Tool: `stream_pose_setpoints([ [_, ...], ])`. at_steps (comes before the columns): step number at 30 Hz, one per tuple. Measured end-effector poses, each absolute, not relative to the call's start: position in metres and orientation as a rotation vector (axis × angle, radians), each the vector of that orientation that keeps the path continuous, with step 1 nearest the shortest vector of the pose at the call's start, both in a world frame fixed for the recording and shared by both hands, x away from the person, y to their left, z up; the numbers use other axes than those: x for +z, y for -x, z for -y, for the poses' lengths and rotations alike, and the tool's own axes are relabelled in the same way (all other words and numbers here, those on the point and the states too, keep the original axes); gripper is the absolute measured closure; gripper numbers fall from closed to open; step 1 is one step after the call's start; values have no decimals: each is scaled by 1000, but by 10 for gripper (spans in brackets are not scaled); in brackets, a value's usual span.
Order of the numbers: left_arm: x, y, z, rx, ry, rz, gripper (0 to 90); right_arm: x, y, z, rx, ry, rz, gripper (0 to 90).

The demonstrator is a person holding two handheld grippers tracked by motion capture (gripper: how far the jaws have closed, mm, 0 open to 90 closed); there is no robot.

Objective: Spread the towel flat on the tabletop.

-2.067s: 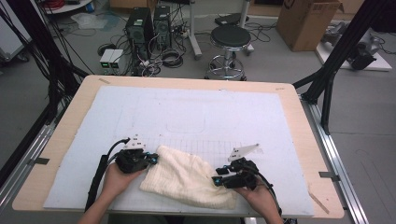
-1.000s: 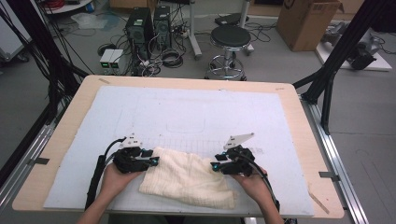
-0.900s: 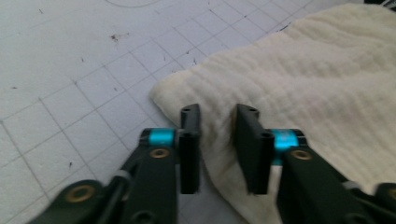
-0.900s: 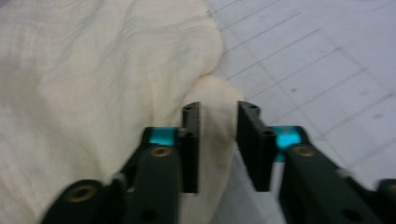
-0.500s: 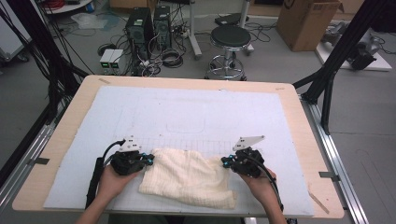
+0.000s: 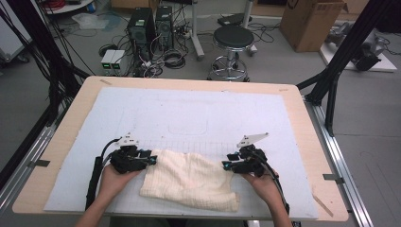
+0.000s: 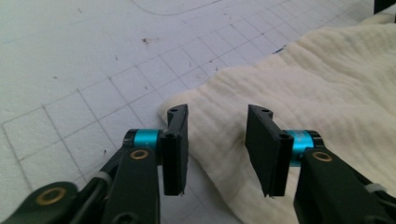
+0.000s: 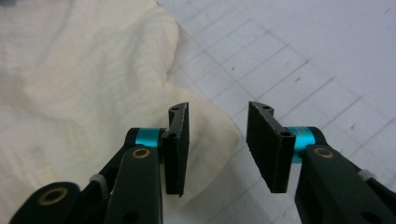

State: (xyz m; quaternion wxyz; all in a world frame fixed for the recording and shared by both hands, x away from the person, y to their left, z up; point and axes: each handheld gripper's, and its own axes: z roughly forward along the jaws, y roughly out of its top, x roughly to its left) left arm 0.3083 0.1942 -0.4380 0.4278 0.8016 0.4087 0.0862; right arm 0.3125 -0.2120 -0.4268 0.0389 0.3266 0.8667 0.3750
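A cream ribbed cloth (image 6: 189,179) lies rumpled on the white gridded mat (image 6: 189,118) near the table's front edge. My left gripper (image 6: 150,160) sits at the cloth's upper left corner. In the left gripper view my left gripper (image 7: 217,149) is open, its jaws straddling the cloth's edge (image 7: 289,98). My right gripper (image 6: 228,166) is at the cloth's upper right corner. In the right gripper view my right gripper (image 8: 218,147) is open, with a corner flap of the cloth (image 8: 93,88) lying under and between the jaws.
The mat covers a wooden table (image 6: 61,142) with aluminium rails along its sides. Beyond the far edge stand a black stool (image 6: 234,40), computer towers (image 6: 151,23) with tangled cables and a cardboard box (image 6: 312,19).
My right gripper has swung out to the right and come to the cloth's upper right corner. The cloth has been spread a little wider. My left gripper has barely shifted.
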Motion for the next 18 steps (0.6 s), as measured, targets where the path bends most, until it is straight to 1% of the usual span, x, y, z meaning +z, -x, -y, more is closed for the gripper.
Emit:
stream_pose_setpoints([
  [3, -442, -311, -192, 218, -2029, -1025, 575, -433, -312, 208, 1093, -984, -2689, 590],
  [5, -442, -311, -192, 229, -2029, -1033, 602, -434, -310, 207, 1074, -964, -2680, 635],
  [9, -442, -309, -190, 304, -2051, -1029, 713, -434, -306, 204, 1049, -929, -2664, 760],
  [11, -442, -308, -190, 303, -2066, -1009, 802, -434, -305, 203, 1064, -919, -2677, 829],
  [13, -441, -306, -189, 298, -2069, -1001, 848, -434, -304, 203, 1062, -902, -2689, 849],
  [16, -439, -305, -191, 304, -2074, -987, 862, -432, -304, 203, 1061, -899, -2678, 856],
  [18, -435, -304, -193, 313, -2046, -985, 865, -426, -303, 203, 1078, -887, -2654, 857],
])
